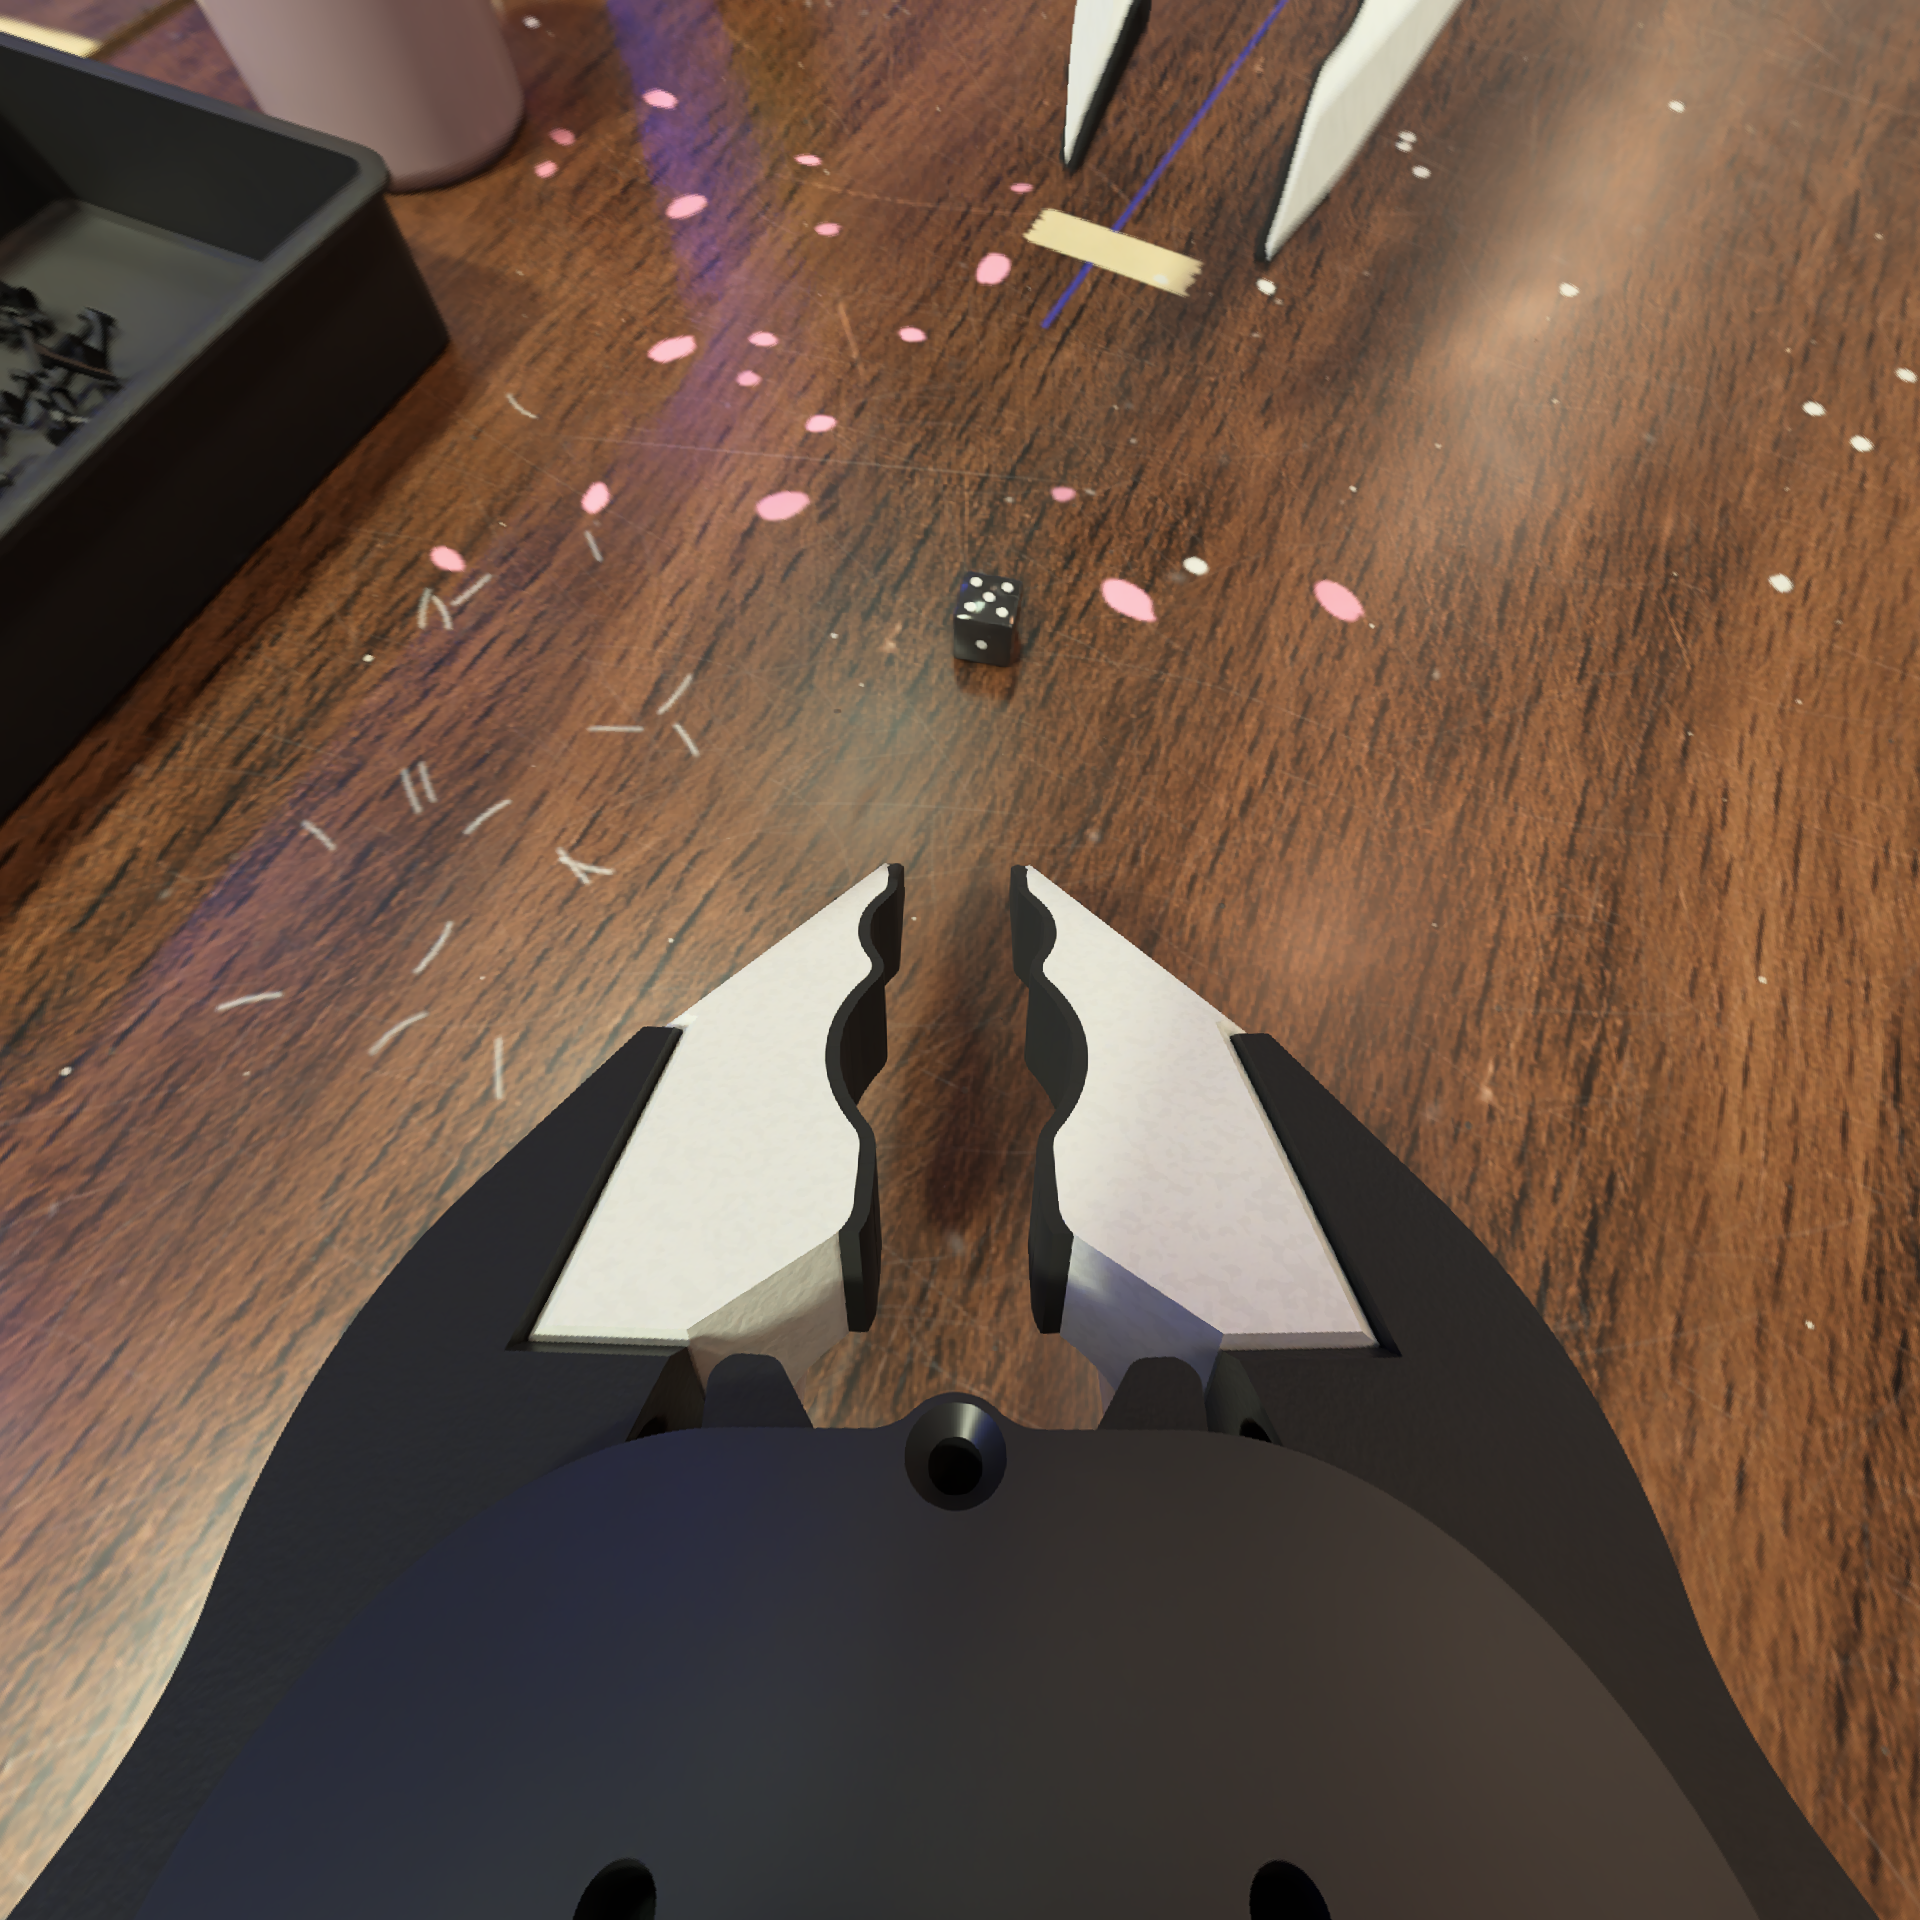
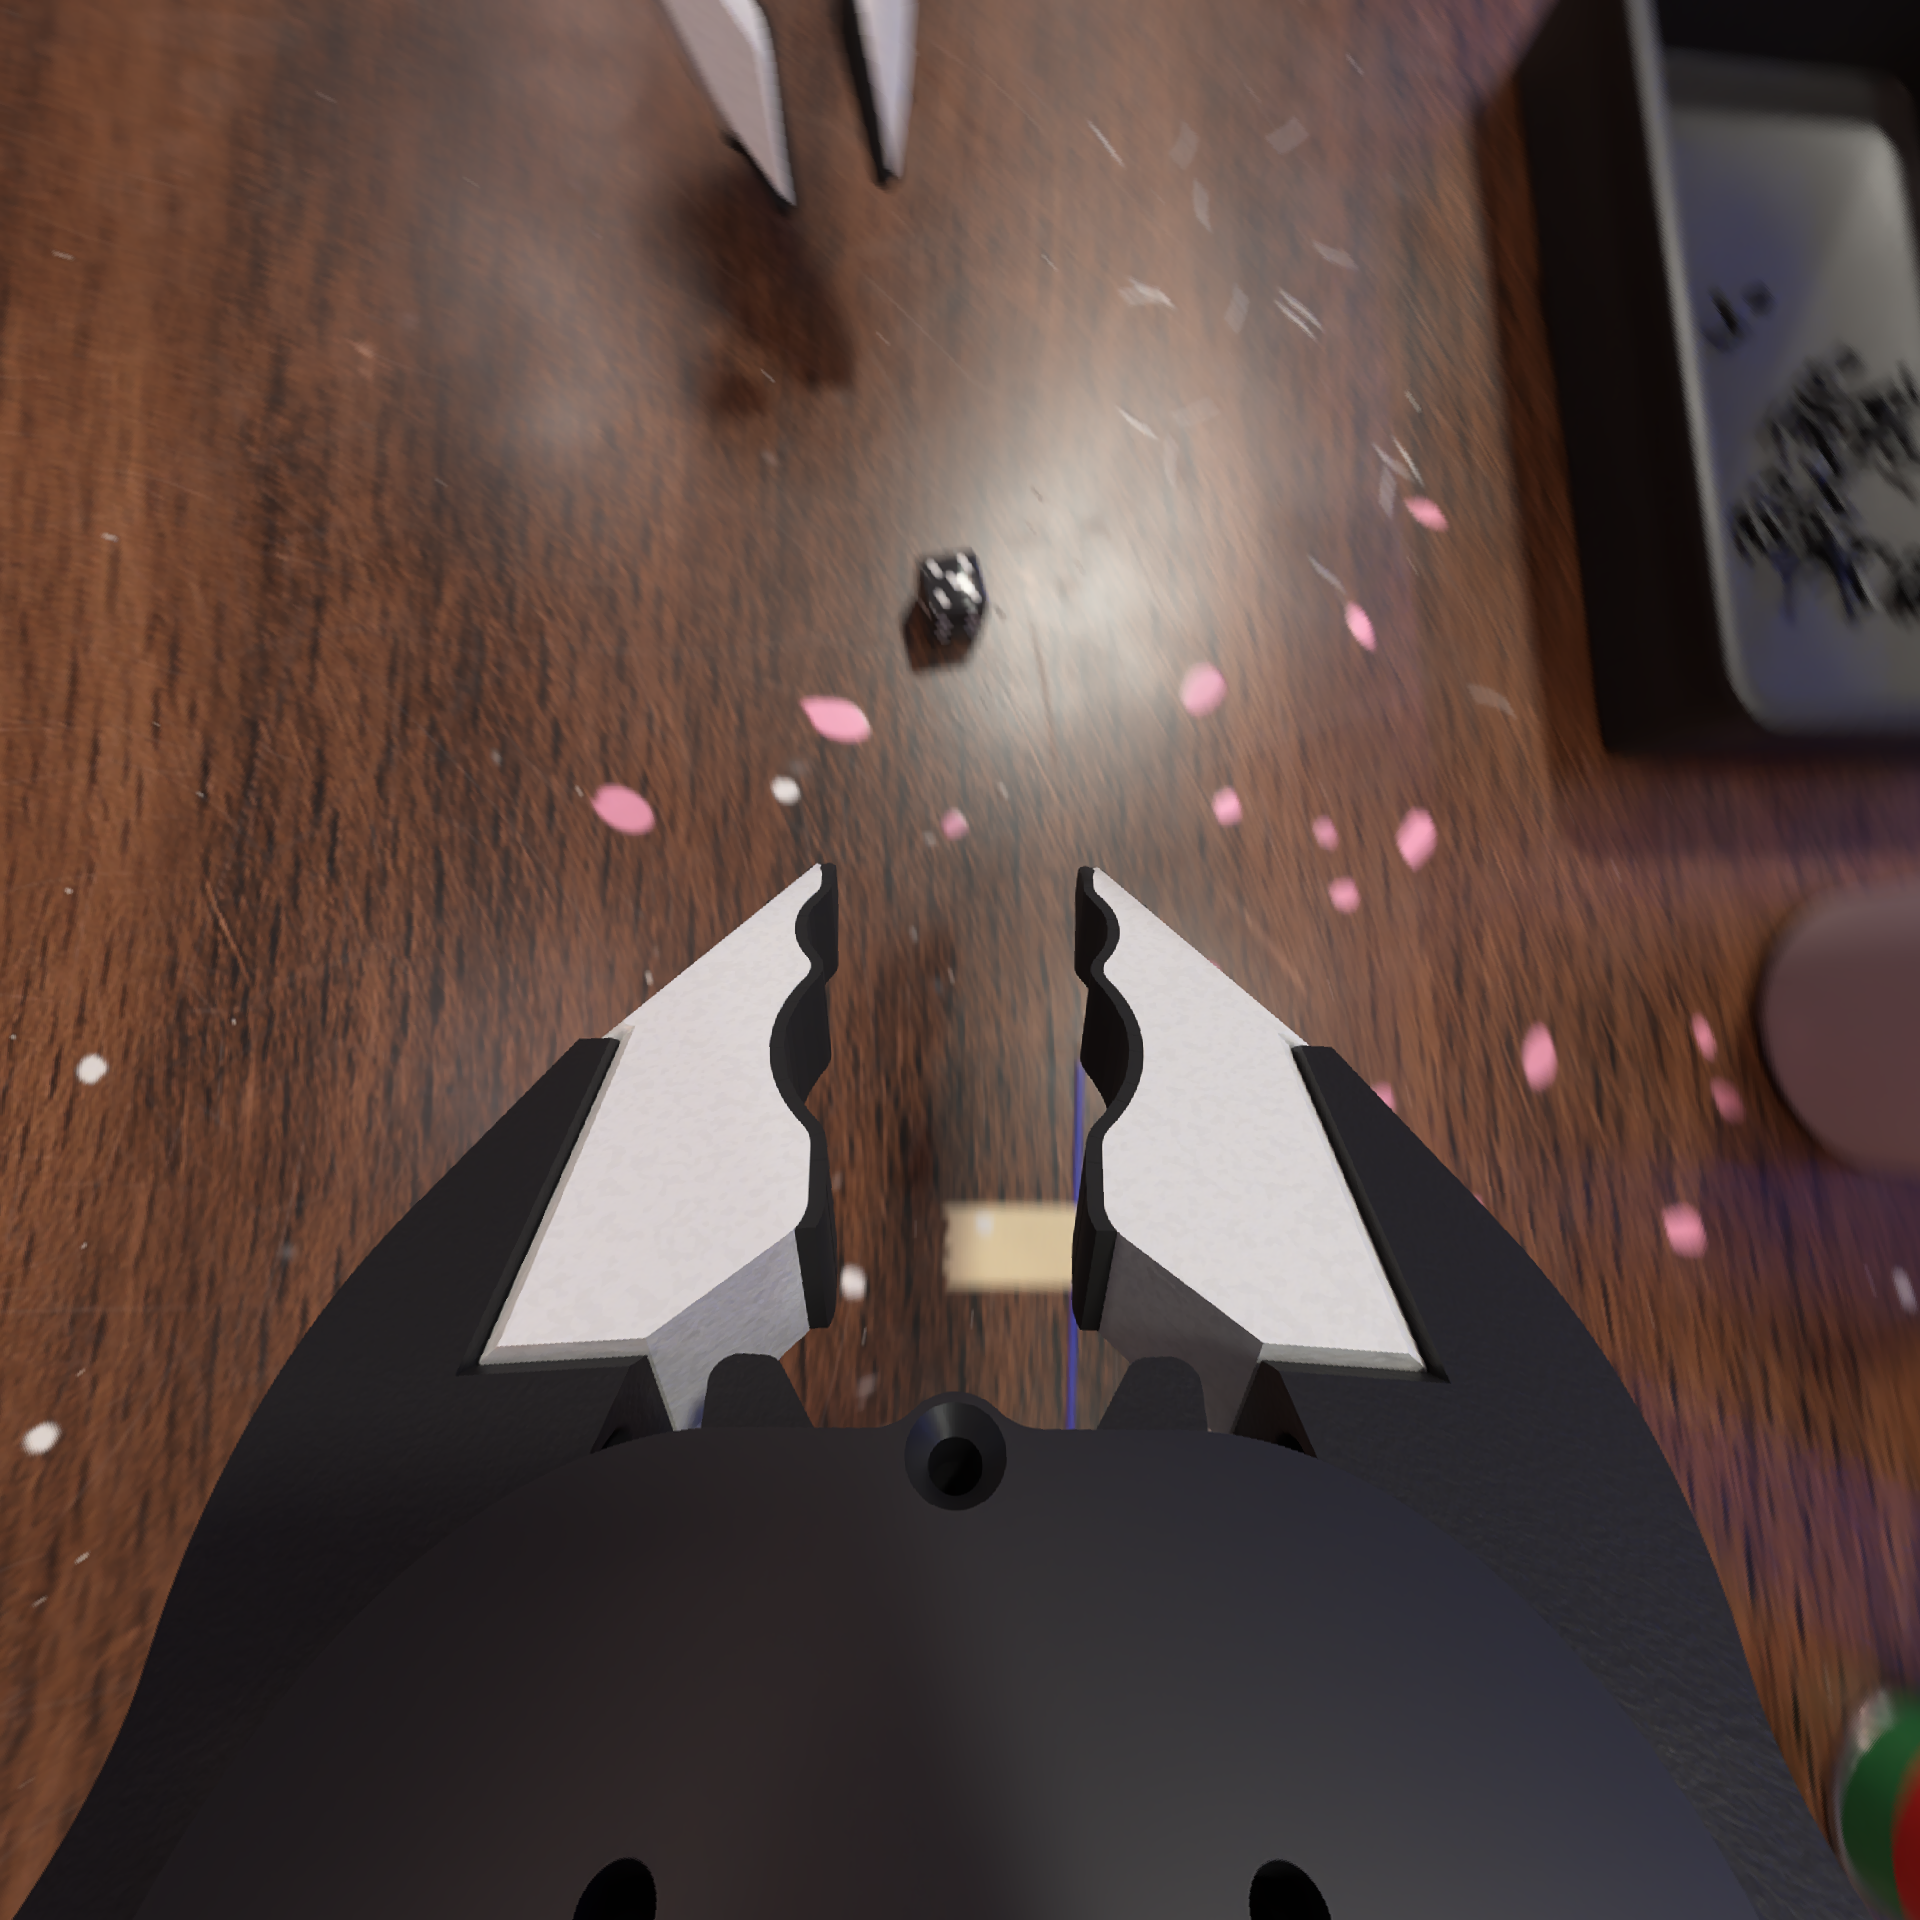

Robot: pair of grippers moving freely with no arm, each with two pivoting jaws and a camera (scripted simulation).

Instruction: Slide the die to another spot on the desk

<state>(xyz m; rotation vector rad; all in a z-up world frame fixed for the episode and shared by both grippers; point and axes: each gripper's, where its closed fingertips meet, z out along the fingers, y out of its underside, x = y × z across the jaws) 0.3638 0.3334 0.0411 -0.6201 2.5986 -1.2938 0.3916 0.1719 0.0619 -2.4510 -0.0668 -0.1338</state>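
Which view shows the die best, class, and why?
The left wrist view: the die is sharp there, its white pips clear on the top and front faces. In the right wrist view the die is blurred, a dark lump with faint glints, its pips unreadable.

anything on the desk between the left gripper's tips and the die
No object: in the left wrist view the desk between the left gripper and the die is bare wood; the white scratch marks lie off to the left.

Die [image 1: 987, 617] on desk [image 1: 1455, 831] — between both tongs.
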